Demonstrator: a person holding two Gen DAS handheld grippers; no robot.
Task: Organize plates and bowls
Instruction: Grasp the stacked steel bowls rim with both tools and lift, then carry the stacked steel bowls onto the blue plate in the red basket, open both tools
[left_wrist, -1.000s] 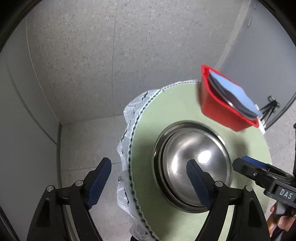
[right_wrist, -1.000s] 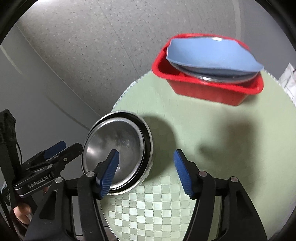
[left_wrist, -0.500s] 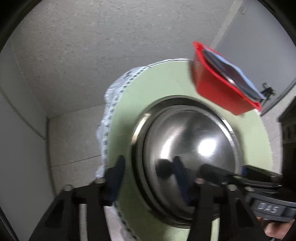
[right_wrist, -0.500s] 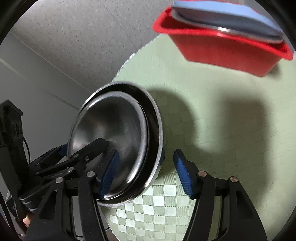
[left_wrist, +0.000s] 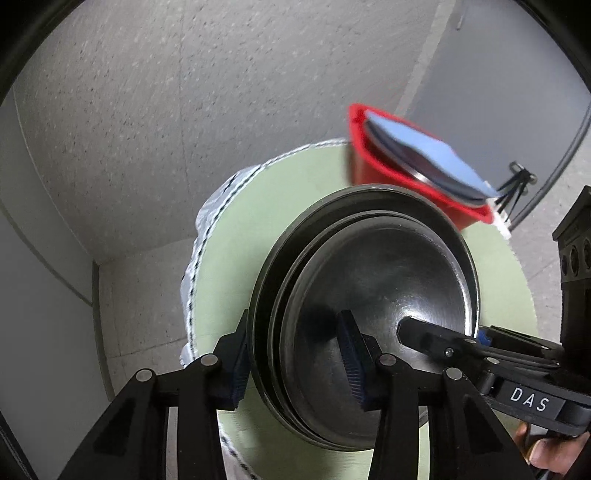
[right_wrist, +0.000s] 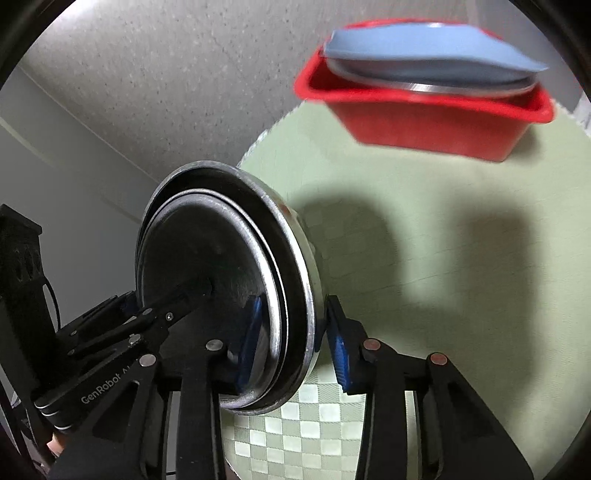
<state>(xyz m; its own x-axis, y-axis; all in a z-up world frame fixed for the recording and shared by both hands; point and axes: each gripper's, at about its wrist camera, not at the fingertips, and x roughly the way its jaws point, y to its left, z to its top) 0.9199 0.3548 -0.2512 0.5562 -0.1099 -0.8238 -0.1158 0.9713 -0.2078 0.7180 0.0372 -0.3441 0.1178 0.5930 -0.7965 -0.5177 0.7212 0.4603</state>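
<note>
A stack of nested steel bowls (left_wrist: 369, 295) is tilted up off the round green table (left_wrist: 288, 192). My left gripper (left_wrist: 295, 354) is shut on the stack's rim at one side, one finger inside and one outside. My right gripper (right_wrist: 291, 343) is shut on the rim (right_wrist: 295, 295) at the opposite side. Each gripper shows in the other's view. A red tub (left_wrist: 373, 173) at the far side of the table holds a steel plate and a blue plate (right_wrist: 424, 48) on top.
The table (right_wrist: 443, 221) has a green checked cloth with a white lace edge (left_wrist: 207, 221). The speckled floor (left_wrist: 147, 110) and grey walls lie beyond. Black cables (left_wrist: 517, 184) hang behind the tub.
Both grippers moved in and closed on opposite sides of the bowl stack's rim. The stack has been lifted and tilted up from lying flat on the table.
</note>
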